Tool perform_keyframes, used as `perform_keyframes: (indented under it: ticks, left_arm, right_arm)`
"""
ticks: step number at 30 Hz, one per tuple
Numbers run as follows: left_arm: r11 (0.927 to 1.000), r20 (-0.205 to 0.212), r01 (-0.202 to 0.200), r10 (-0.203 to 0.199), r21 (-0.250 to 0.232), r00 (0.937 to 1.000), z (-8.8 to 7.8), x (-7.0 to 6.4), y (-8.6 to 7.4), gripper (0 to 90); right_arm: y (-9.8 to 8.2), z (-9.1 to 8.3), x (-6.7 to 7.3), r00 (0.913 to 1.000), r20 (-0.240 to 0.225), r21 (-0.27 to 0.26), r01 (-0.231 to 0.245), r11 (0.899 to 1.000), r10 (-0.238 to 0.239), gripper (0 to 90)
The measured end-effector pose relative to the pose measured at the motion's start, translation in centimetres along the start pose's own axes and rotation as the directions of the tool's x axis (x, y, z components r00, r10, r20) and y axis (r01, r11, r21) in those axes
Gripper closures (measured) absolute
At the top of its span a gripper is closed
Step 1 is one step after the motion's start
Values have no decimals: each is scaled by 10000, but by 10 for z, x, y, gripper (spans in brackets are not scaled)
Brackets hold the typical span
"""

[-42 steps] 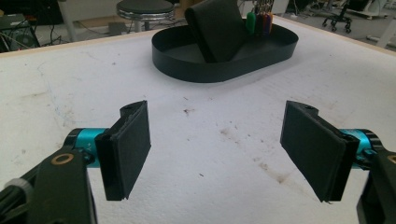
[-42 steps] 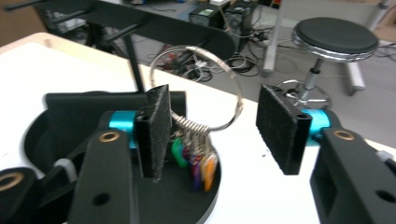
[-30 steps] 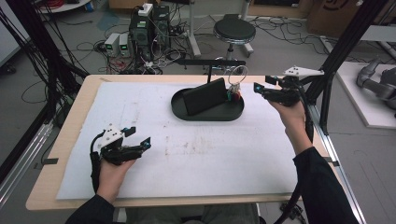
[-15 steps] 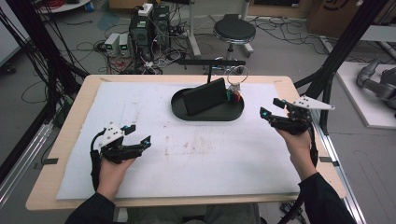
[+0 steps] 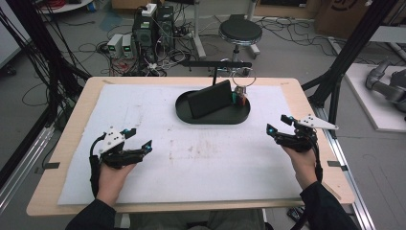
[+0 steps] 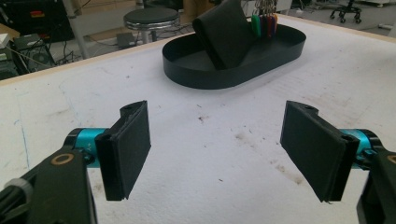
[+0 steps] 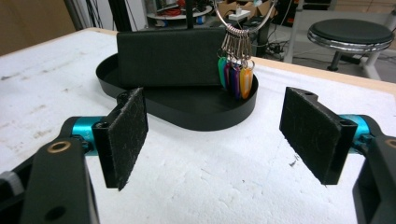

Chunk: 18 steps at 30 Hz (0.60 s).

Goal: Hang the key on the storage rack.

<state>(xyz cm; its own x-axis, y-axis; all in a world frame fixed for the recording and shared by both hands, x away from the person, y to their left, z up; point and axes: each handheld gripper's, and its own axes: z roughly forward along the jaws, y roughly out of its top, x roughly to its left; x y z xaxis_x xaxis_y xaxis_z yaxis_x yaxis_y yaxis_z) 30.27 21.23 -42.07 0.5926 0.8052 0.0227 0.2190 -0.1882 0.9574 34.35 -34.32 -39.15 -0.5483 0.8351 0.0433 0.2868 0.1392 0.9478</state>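
Right gripper (image 5: 280, 125) has dropped from the key bunch (image 5: 241, 96) toward the table, jaws just opened wide, empty | left gripper (image 5: 139, 139) level, spread wide, empty | tray (image 5: 210, 117) floor partly hidden behind black wallet (image 5: 209, 99).

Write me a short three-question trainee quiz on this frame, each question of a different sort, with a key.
1. True or false: the right claw is clamped on the key ring.
2. Multiple choice: the black wallet is A) flat on the white mat, B) propped on edge in the oval black tray, C) held in the left claw.
3. Short answer: what colours are the tags on the key ring?

Key:
1. False. Both pads stand wide apart with nothing between them, short of the tray.
2. B.
3. Green, purple, red and orange, hanging in a bunch at the wallet's end inside the tray.
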Motion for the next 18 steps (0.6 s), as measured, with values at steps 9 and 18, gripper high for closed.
perform_keyframes:
  ticks: [9, 18]
  left_arm:
    - [10000, -9, -61, 61, 0, 10000, -2, 1, -1, 243]
    - [9999, -5, -145, 145, 28, 9999, 0, 0, -1, 243]
  right_arm:
    - [-6, 7, 5, 9997, -158, 248, 176, 9995, -172, 257]
    - [-9, 7, 5, 9997, -136, 382, 212, 9990, -207, 256]
